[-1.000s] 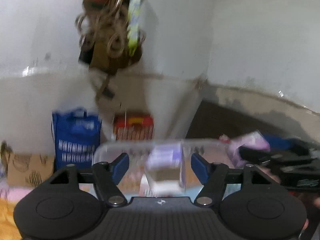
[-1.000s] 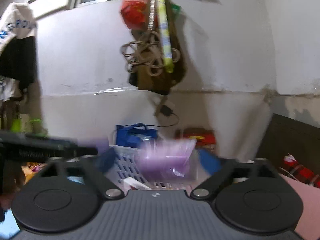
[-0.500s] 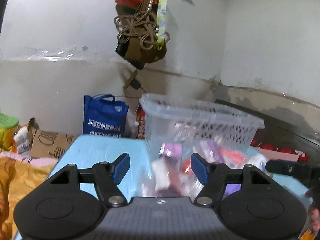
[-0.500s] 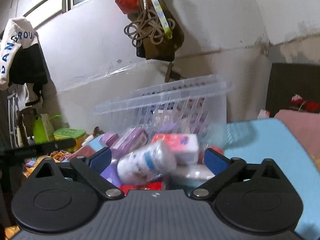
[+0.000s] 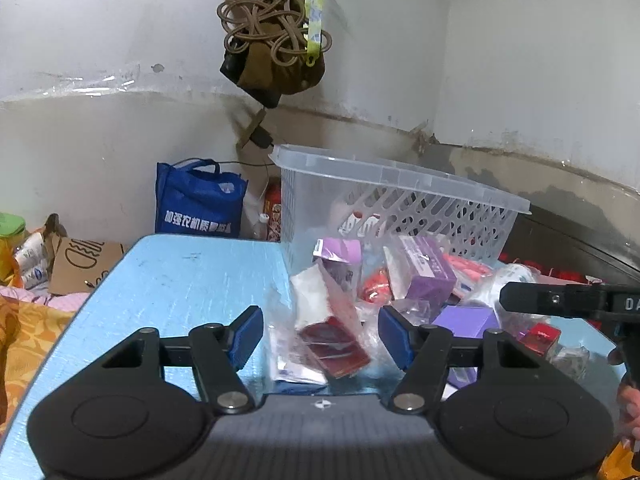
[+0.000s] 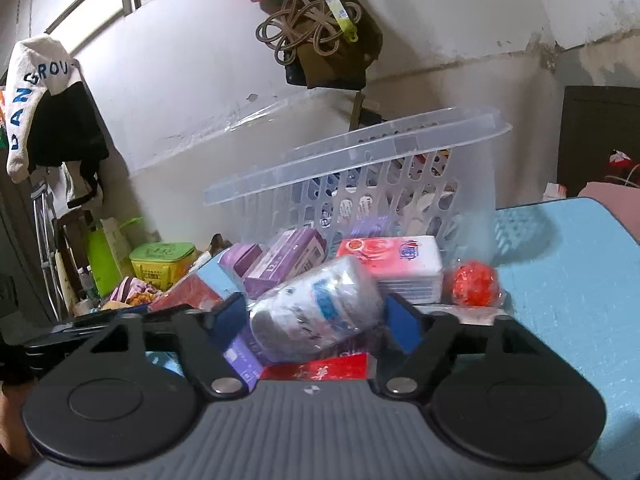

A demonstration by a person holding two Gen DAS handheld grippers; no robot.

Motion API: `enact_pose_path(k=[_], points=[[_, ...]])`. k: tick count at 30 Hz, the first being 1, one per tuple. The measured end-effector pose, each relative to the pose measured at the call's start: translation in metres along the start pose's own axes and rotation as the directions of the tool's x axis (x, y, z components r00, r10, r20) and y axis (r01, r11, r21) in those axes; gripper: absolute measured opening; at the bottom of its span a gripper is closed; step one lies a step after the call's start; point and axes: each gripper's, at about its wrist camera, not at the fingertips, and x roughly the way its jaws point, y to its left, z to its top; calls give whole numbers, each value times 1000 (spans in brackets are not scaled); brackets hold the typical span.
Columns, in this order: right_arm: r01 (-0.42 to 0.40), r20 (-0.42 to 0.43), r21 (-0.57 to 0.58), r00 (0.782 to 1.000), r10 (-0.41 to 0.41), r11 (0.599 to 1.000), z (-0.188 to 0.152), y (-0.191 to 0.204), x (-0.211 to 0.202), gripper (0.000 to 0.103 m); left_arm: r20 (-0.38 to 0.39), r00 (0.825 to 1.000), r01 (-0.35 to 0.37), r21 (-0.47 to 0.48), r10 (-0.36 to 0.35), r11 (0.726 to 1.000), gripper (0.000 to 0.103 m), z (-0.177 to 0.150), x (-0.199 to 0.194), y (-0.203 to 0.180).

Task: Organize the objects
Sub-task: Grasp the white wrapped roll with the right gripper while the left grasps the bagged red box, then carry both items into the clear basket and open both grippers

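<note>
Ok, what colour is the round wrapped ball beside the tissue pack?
Red-orange; the ball shows best in the right wrist view.

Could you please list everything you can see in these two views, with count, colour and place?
basket: one, clear, tipped over the pile on the table
table: one, light blue
purple boxes: several, in the pile
tissue pack: one, red and white, by the basket
wrapped roll: one, white and blue, between the right fingers
red ball: one, right of the pile
red packet: one, in plastic, pile's front
tote bag: one, blue, behind the table
left claw: open
right claw: open
</note>
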Motion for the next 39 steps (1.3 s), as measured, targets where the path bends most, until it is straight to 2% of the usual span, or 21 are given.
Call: enact_pose_path(k=[3, 6, 16, 21, 29, 36, 39], points=[[-6, 9, 15, 1000, 6, 1000, -1, -4, -3, 64, 8, 1000, 10, 8, -10, 1000, 45, -1, -1, -4], [-13, 28, 16, 1000, 13, 1000, -2, -5, -7, 62, 24, 1000, 10, 32, -11, 999, 36, -4, -5, -9], [-19, 92, 25, 996, 16, 1000, 1, -8, -25, 59, 108, 994, 7, 23, -10, 1000, 34, 1, -23, -11], [-1, 117, 19, 993, -2, 1000, 4, -8, -29, 57, 118, 993, 15, 27, -18, 1000, 34, 3, -24, -12], [12, 103, 17, 995, -14, 1000, 0, -12, -28, 55, 122, 992, 13, 25, -16, 1000, 34, 3, -25, -13], [27, 159, -21, 987, -23, 999, 8, -7, -42, 54, 143, 990, 18, 27, -21, 999, 34, 10, -29, -15], [27, 185, -38, 983, -19, 999, 20, -4, -47, 54, 165, 985, 37, 38, -43, 999, 34, 23, -32, -19]])
